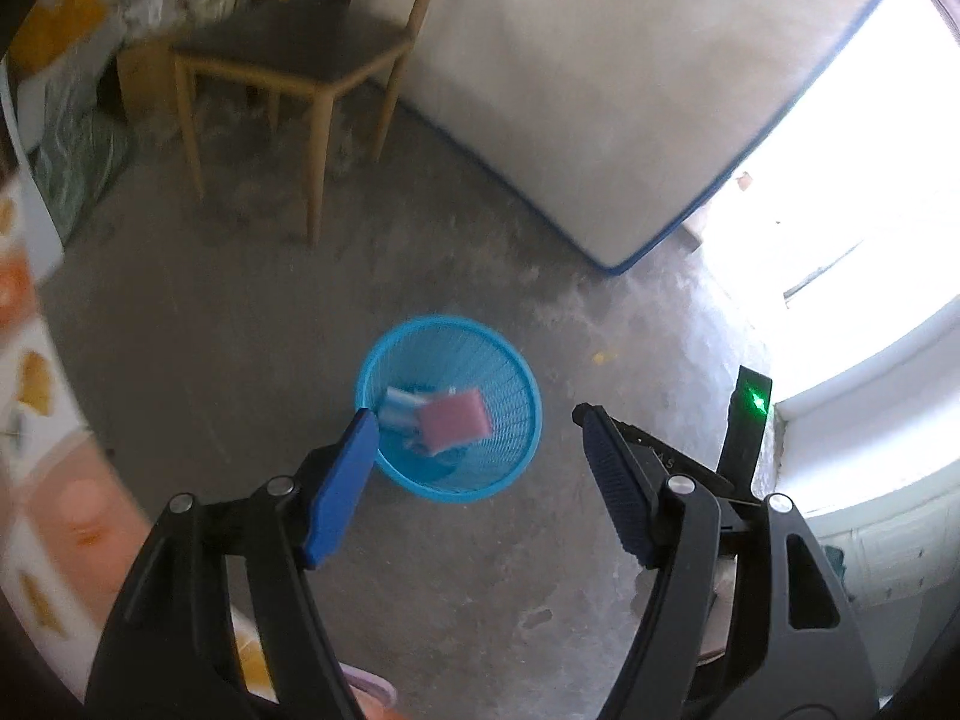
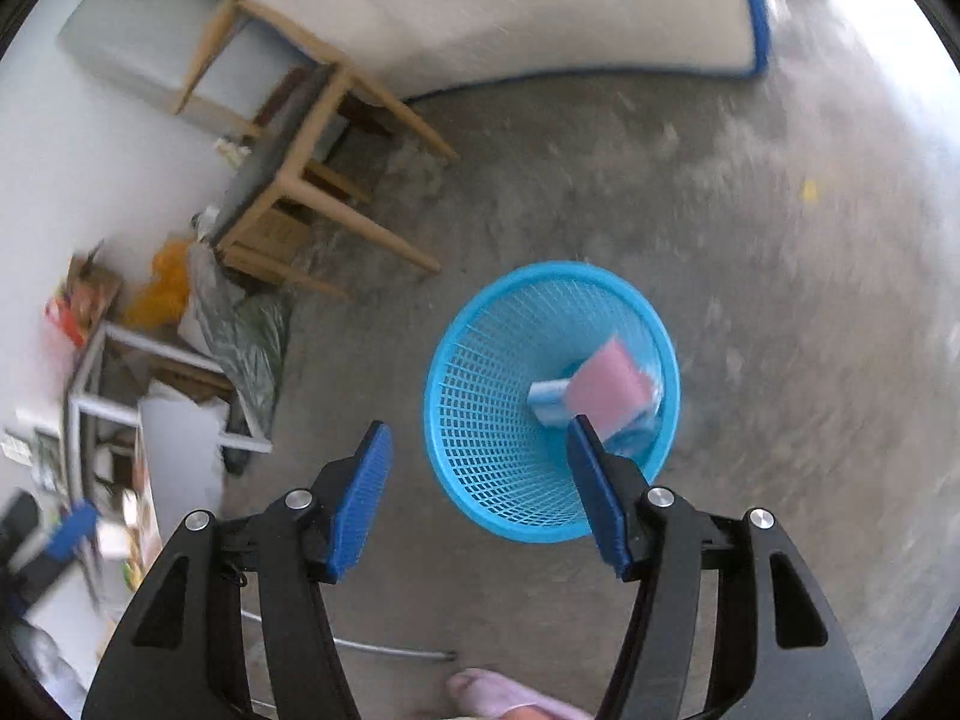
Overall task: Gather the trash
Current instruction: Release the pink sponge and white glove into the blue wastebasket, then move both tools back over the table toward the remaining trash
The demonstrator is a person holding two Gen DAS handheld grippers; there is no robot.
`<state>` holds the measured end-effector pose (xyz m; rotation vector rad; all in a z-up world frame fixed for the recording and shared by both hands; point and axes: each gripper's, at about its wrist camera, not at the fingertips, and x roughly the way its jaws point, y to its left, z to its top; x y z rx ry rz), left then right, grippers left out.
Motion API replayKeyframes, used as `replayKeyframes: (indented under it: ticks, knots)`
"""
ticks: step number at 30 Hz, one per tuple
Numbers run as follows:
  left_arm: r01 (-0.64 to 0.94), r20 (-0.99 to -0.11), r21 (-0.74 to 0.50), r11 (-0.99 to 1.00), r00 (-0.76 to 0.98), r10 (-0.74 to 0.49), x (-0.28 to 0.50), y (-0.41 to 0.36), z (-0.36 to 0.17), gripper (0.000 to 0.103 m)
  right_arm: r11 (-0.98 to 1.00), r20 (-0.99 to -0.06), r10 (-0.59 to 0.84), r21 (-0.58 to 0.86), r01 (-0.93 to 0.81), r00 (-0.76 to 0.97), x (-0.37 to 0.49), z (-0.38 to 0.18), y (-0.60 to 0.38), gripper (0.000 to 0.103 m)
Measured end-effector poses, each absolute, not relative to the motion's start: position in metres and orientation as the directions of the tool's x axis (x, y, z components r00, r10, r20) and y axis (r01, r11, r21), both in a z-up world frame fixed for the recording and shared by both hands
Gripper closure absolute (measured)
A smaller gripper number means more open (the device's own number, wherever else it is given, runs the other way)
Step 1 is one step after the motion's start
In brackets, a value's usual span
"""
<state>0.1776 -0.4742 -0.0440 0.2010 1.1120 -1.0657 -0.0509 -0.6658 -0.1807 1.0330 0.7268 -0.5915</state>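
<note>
A blue mesh waste basket [image 1: 516,372] [image 2: 480,396] stands on the concrete floor. Inside it lie a pink flat packet [image 1: 453,423] [image 2: 606,387] and a pale blue-and-white packet [image 1: 402,405] [image 2: 549,399], both blurred. My left gripper [image 1: 474,420] hangs above the basket with its blue pads wide apart and nothing between them. My right gripper [image 2: 480,429] is also above the basket, over its near left side, open and empty. The tip of the other gripper with a green light [image 1: 753,402] shows in the left wrist view.
A wooden chair [image 1: 294,60] [image 2: 300,162] stands beyond the basket. A mattress with blue edging [image 1: 600,90] [image 2: 540,6] leans behind it. Bags and clutter [image 2: 198,300] pile against the left wall by a white frame [image 2: 108,408]. A slippered foot [image 2: 498,693] is near.
</note>
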Motion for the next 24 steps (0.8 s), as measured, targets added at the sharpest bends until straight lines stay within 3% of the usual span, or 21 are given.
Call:
replayKeyframes:
  ticks: [9, 13, 18, 24]
  knots:
    - [0.8, -0.702, -0.295, 0.523, 0.19, -0.686, 0.165, -0.336, 0.057, 0.036, 0.684, -0.687, -0.349, 0.278, 0.674, 0.638, -0.063, -0.044, -0.569, 0.006]
    - [0.771, -0.642, -0.232, 0.594, 0.337, -0.689, 0.163, -0.255, 0.099, 0.036, 0.753, -0.636, -0.398, 0.185, 0.632, 0.661, -0.063, 0.004, -0.524, 0.006]
    - [0.664, -0.586, -0.21, 0.718, 0.502, -0.636, 0.164, -0.145, 0.129, 0.036, 0.83, -0.657, -0.297, 0.181, 0.527, 0.693, -0.048, 0.034, -0.475, 0.006]
    - [0.524, -0.591, -0.282, 0.804, 0.565, -0.576, 0.165, -0.051, 0.119, 0.035, 0.919, -0.631, -0.12, 0.221, 0.326, 0.767, -0.021, 0.062, -0.403, 0.006]
